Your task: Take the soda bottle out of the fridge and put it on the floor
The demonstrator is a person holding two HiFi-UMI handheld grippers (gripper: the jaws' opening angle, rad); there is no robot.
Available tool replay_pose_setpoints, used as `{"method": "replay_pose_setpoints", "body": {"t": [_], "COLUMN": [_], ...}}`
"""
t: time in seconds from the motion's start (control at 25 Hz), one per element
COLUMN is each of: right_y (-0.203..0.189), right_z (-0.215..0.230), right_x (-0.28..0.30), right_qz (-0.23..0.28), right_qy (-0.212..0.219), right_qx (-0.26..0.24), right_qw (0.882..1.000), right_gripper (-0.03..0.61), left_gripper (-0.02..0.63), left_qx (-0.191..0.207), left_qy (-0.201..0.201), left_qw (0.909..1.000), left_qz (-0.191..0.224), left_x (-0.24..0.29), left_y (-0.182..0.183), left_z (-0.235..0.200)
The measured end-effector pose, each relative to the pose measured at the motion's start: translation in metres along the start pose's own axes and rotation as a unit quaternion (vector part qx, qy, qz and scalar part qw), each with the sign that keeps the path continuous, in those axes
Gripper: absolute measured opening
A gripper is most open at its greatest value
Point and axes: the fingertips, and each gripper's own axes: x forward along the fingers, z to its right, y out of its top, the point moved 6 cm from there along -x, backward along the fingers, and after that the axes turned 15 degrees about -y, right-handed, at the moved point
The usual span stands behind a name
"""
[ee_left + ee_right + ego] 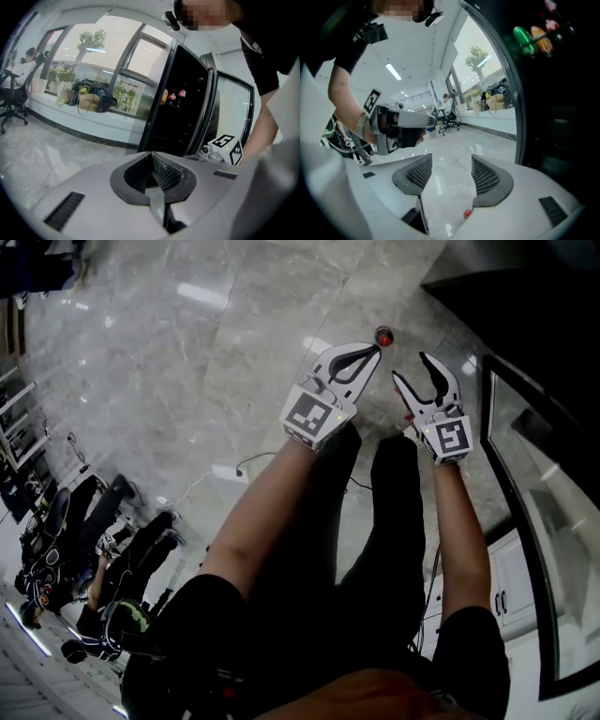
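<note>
Bright daylight enters through windows (93, 65) left of the fridge (185, 105), whose inside is dark. Glare streaks the glossy floor (202, 298) beside the fridge. Both gripper views bend at the edges, with black corners.

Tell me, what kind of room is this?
Probably an office or workroom, not a home kitchen. It has a shiny stone floor, big windows with an office chair near them, and a tall dark fridge with drinks inside.
</note>
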Motion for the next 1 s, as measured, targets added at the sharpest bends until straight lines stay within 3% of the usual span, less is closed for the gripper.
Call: {"method": "replay_pose_setpoints", "body": {"t": [0.24,0.4,0.52,0.64,1.0], "right_y": [0.17,0.256,0.3,0.342,0.442], "right_z": [-0.061,-0.08,-0.09,-0.111,-0.14], "right_x": [-0.121,-0.195,-0.243,-0.289,-0.372], "right_qz": [0.076,0.108,0.108,0.1,0.154], "right_qy": [0.077,0.054,0.024,0.021,0.045], "right_qx": [0.011,-0.016,-0.052,-0.026,-0.032], "right_qw": [0.994,0.993,0.992,0.994,0.986], "right_gripper": [0.107,0.013,0.012,0.012,0.012], "left_gripper": [0.004,0.003,0.003,0.004,0.003], "left_qx": [0.03,0.056,0.06,0.065,0.101], "left_qy": [-0.035,-0.076,-0.116,-0.149,-0.173], "left_qw": [0.9989,0.995,0.9909,0.9864,0.9785], "left_qz": [0.011,0.034,0.033,0.024,0.049], "left_x": [-0.05,-0.077,-0.097,-0.124,-0.159], "left_y": [0.136,0.22,0.269,0.307,0.395], "left_z": [0.092,0.153,0.193,0.237,0.305]}}
